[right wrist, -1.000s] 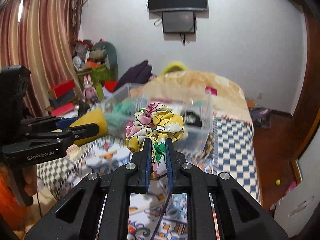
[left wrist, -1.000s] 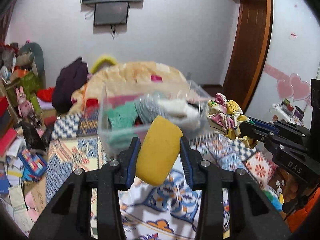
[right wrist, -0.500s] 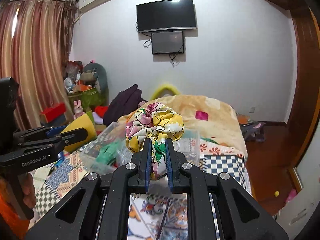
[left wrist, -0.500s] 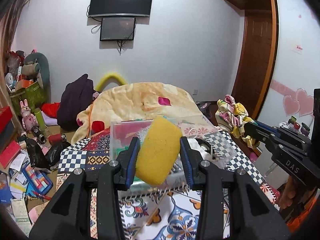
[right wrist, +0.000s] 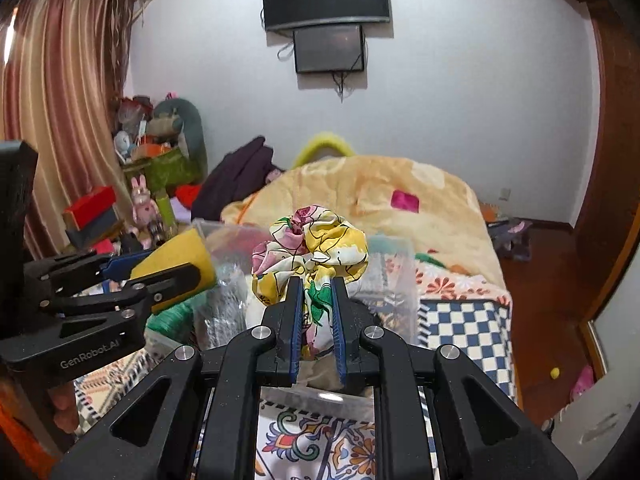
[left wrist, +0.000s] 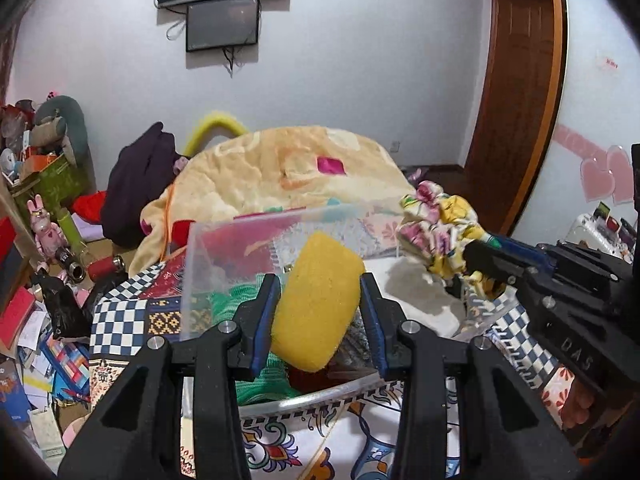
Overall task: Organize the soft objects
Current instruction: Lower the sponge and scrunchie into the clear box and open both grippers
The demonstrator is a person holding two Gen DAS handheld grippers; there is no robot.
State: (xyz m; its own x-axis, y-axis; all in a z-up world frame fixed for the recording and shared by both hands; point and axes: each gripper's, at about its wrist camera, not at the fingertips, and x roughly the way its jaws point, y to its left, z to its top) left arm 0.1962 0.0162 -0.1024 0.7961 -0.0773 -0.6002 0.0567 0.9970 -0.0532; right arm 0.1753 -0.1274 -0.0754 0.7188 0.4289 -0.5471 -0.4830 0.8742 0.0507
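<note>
Sponge (left wrist: 318,300) clamped in left gripper (left wrist: 320,312), scrunchie (right wrist: 310,252) pinched in right gripper (right wrist: 314,320), both above bin (left wrist: 192,280)

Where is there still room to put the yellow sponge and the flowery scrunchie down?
Free: the patterned bedspread in front of the clear plastic bin, and the checkered stretch to its right. The bin looks crowded, with green knit fabric and white fluffy cloth. Each hand-held gripper is full: yellow sponge, floral scrunchie.
</note>
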